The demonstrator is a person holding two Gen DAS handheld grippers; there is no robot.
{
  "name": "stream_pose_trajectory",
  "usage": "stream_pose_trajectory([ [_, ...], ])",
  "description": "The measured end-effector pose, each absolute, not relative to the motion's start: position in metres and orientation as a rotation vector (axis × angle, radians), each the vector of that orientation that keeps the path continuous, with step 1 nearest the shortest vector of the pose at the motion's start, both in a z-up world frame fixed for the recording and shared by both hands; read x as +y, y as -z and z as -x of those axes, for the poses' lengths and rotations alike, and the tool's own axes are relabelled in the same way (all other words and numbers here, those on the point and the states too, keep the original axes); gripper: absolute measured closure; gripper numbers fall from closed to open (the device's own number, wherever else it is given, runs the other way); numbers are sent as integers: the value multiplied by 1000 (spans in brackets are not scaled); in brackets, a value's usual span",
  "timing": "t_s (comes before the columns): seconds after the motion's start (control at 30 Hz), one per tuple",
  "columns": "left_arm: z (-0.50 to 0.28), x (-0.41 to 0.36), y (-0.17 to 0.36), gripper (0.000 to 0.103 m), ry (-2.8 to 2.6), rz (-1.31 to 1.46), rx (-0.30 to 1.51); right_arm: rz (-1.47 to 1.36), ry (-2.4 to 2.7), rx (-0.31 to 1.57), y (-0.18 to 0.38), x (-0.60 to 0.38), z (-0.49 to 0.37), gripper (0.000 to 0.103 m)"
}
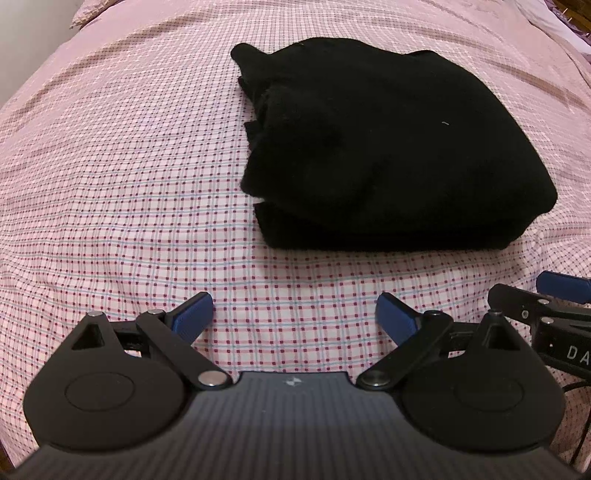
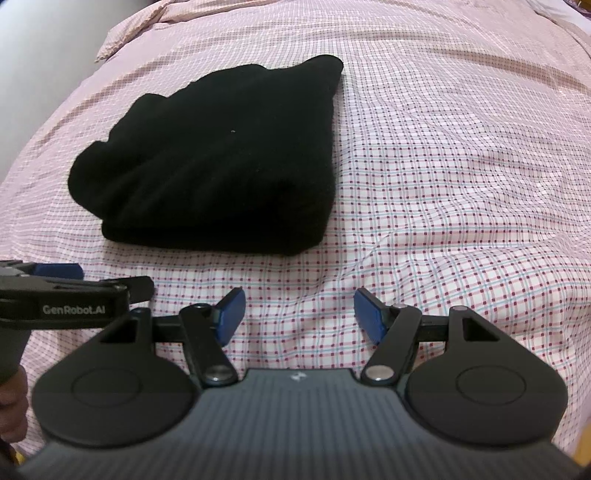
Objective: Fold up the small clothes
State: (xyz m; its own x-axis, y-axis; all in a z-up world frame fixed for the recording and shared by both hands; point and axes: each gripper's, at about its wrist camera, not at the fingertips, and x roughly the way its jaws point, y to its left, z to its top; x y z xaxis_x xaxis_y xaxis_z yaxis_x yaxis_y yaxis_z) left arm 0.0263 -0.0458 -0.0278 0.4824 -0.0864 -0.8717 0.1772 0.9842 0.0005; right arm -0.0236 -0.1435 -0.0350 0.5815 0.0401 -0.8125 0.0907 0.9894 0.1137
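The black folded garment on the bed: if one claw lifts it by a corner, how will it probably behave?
The black folded garment would likely sag and unfold, since its stacked layers lie loose at the ragged edge. It looks thick and fuzzy, so probably easy to grip, not slippery. Pushed across the checked sheet, it may bunch rather than slide.

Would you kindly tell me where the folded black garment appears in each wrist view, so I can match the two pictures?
Left wrist view: the black garment lies right of centre, beyond the open left gripper.
Right wrist view: the black garment lies left of centre, beyond the open right gripper.
Shared landmark: the pillow, upper left in both, on the checked sheet.
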Motion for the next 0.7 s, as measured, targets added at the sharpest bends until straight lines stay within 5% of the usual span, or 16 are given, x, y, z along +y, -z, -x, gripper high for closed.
stream_pose_trajectory([
  [0.7,-23,-48,26,6,172,-96,1062,-150,20,950,34,-142,25,36],
])
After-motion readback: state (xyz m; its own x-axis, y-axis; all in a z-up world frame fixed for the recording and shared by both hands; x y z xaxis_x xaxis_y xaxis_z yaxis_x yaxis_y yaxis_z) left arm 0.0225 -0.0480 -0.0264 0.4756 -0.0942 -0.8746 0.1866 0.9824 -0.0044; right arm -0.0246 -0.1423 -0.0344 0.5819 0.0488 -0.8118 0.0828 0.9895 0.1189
